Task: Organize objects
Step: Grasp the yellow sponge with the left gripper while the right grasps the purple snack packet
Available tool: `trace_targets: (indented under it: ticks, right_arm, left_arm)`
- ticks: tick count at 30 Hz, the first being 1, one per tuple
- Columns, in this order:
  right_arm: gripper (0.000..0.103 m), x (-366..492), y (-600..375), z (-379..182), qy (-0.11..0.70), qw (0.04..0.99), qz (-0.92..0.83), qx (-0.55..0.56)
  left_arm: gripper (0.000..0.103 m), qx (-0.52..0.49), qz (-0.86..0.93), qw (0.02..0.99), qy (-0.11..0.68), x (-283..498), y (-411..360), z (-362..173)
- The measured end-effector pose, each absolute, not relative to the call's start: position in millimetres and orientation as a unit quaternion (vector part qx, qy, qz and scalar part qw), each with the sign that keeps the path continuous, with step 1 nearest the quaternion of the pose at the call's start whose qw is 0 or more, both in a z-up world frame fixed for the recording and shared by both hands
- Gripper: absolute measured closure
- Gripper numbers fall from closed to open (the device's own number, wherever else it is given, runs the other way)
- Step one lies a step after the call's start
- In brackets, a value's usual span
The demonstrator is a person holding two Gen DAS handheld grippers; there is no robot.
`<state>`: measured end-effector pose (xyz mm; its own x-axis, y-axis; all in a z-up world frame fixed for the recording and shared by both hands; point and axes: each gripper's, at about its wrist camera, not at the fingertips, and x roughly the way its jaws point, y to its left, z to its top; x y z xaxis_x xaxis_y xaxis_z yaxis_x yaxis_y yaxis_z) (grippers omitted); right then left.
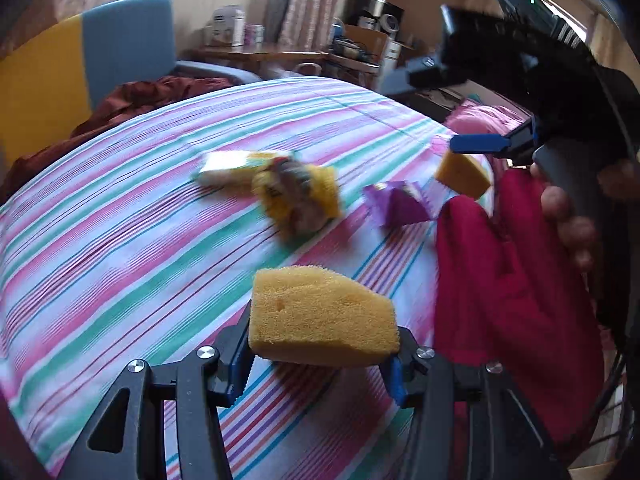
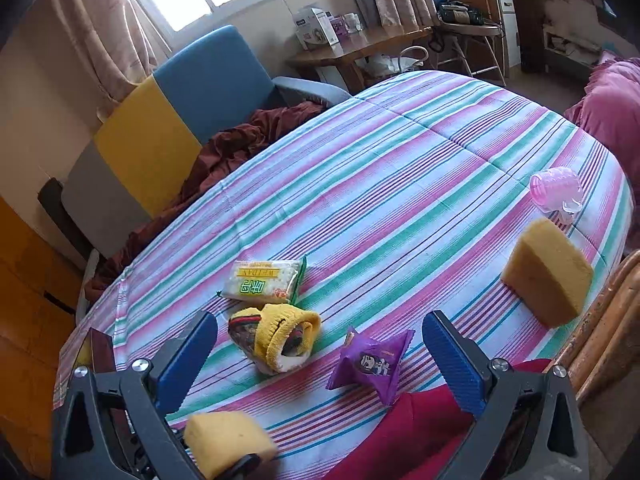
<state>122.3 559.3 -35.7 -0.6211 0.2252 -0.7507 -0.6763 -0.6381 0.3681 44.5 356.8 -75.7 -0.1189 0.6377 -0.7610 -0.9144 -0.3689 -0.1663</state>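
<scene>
My left gripper [image 1: 320,364] is shut on a yellow sponge [image 1: 322,316] and holds it above the striped bedcover [image 1: 120,220]; the same sponge shows in the right wrist view [image 2: 228,442]. My right gripper [image 2: 320,356] is open and empty above the cover; it also shows in the left wrist view [image 1: 478,145]. A second yellow sponge [image 2: 548,272] lies at the right. A yellow sock bundle [image 2: 276,336], a purple snack packet [image 2: 372,362] and a white-green packet [image 2: 262,282] lie in the middle. A red cloth [image 2: 416,420] lies at the near edge.
A pink plastic cup [image 2: 556,192] lies on its side near the cover's right edge. A blue and yellow chair [image 2: 180,112] with a maroon blanket [image 2: 240,144] stands behind. A wooden desk [image 2: 360,48] and a pink blanket [image 2: 608,112] are farther back.
</scene>
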Motion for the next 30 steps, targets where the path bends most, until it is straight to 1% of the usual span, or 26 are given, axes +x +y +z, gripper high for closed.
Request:
trace_targets:
  ticks: [4, 8, 10, 12, 13, 15, 18, 19, 21, 22, 24, 27, 29, 30]
  right_arm:
    - [0.0, 113, 560, -41, 0.317, 0.281, 0.822, -0.382]
    - [0.001, 99, 559, -50, 0.296, 0.282, 0.802, -0.435]
    - [0.013, 91, 559, -58, 0.293, 0.261, 0.793, -0.466]
    - [0.018, 84, 559, -66, 0.28, 0.238, 0.782, -0.504]
    - [0.018, 80, 556, -67, 0.256, 0.233, 0.781, -0.52]
    - [0.018, 71, 541, -66, 0.167, 0.216, 0.785, -0.556]
    - [0.018, 61, 522, -69, 0.08, 0.168, 0.777, -0.602]
    - [0.018, 58, 517, -74, 0.038, 0.158, 0.767, -0.62]
    - [0.015, 52, 504, -90, -0.074, 0.162, 0.732, -0.658]
    - [0.015, 51, 501, -99, -0.111, 0.159, 0.712, -0.675]
    - [0.018, 46, 501, -111, -0.14, 0.149, 0.686, -0.698]
    - [0.016, 38, 507, -117, -0.169, 0.159, 0.673, -0.702]
    - [0.029, 36, 516, -123, -0.149, 0.151, 0.667, -0.715]
    - [0.04, 36, 521, -123, -0.125, 0.141, 0.672, -0.716]
  left_arm:
    - [0.05, -0.398, 0.756, 0.494, 0.163, 37, 316, -74]
    - [0.05, -0.402, 0.765, 0.481, 0.149, 38, 286, -72]
    - [0.05, -0.404, 0.766, 0.48, 0.141, 39, 278, -73]
    - [0.05, -0.404, 0.766, 0.481, 0.136, 38, 270, -72]
    - [0.05, -0.404, 0.766, 0.482, 0.134, 38, 266, -72]
    - [0.05, -0.405, 0.766, 0.483, 0.129, 37, 261, -72]
    - [0.05, -0.41, 0.767, 0.48, 0.116, 34, 255, -74]
    - [0.05, -0.412, 0.767, 0.479, 0.111, 33, 254, -75]
    - [0.05, -0.413, 0.767, 0.479, 0.108, 32, 253, -75]
    - [0.05, -0.413, 0.768, 0.478, 0.109, 33, 253, -75]
    - [0.05, -0.414, 0.768, 0.477, 0.109, 32, 253, -76]
    - [0.05, -0.415, 0.768, 0.475, 0.11, 33, 255, -77]
    - [0.049, -0.413, 0.769, 0.474, 0.114, 35, 254, -77]
    - [0.049, -0.413, 0.769, 0.474, 0.113, 34, 254, -77]
